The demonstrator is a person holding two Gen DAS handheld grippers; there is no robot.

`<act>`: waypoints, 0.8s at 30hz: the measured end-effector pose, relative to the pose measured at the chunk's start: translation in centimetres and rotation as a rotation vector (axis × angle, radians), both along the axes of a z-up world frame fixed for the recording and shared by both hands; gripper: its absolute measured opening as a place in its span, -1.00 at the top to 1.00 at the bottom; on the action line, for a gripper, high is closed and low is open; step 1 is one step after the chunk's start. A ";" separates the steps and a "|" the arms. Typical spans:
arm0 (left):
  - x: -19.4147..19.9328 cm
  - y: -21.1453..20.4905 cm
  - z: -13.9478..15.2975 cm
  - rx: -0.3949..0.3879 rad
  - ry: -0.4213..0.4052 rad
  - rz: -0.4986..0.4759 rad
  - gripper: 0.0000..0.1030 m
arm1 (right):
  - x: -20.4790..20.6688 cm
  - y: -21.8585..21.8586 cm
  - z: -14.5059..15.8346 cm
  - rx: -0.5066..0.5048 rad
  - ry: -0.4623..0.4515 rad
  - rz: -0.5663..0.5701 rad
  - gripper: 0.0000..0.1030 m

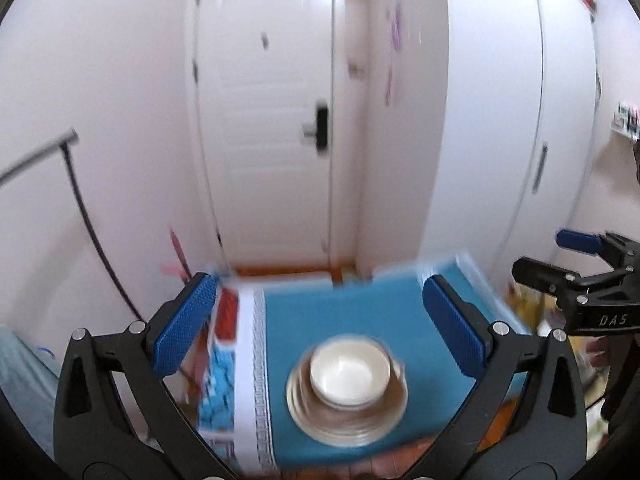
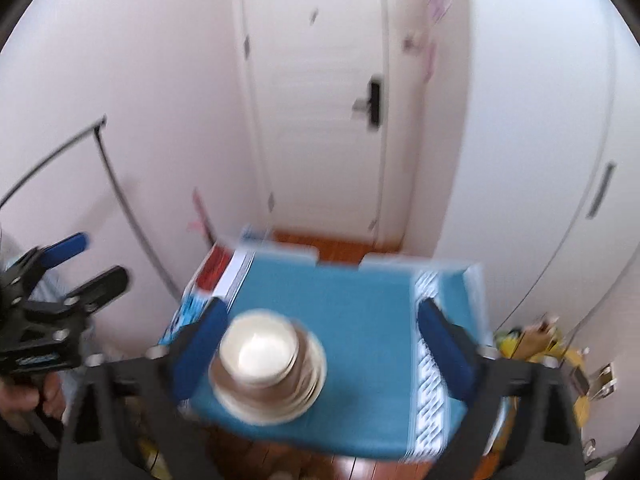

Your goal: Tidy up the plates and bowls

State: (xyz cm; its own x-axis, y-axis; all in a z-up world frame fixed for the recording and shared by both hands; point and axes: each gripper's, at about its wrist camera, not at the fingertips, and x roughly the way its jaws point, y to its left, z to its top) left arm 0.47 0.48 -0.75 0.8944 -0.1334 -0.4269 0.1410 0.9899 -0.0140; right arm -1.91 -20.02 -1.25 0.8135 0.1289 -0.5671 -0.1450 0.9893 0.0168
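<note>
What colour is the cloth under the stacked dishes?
Teal-blue, with white patterned borders; the cloth under the dishes shows best in the right wrist view.

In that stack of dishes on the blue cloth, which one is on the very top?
The white bowl sits on top, open side up, empty. Beneath it lie wider plates with brownish rims, which it does not cover to their edges.

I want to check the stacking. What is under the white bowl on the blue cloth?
The white bowl sits on a stack of plates, which rests on the blue cloth. The blur hides how many plates there are, and the stack covers the cloth beneath.
</note>
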 end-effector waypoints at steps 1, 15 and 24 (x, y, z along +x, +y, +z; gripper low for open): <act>-0.3 0.0 0.3 -0.002 -0.025 0.016 -0.99 | -0.5 -0.3 0.2 -0.007 -0.036 -0.024 -0.98; -2.5 -0.8 0.0 -0.009 -0.058 0.053 -0.99 | -2.8 -1.6 0.0 -0.045 -0.141 -0.126 -0.98; -2.9 -1.5 0.1 0.012 -0.071 0.052 -0.99 | -3.2 -1.8 0.0 -0.038 -0.140 -0.143 -0.98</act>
State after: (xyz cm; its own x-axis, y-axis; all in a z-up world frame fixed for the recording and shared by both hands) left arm -2.41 -1.01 -0.62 0.9282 -0.0810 -0.3633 0.0894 0.9960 0.0065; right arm -5.08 -21.81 -1.24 0.8934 -0.0131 -0.4490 -0.0013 0.9995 -0.0318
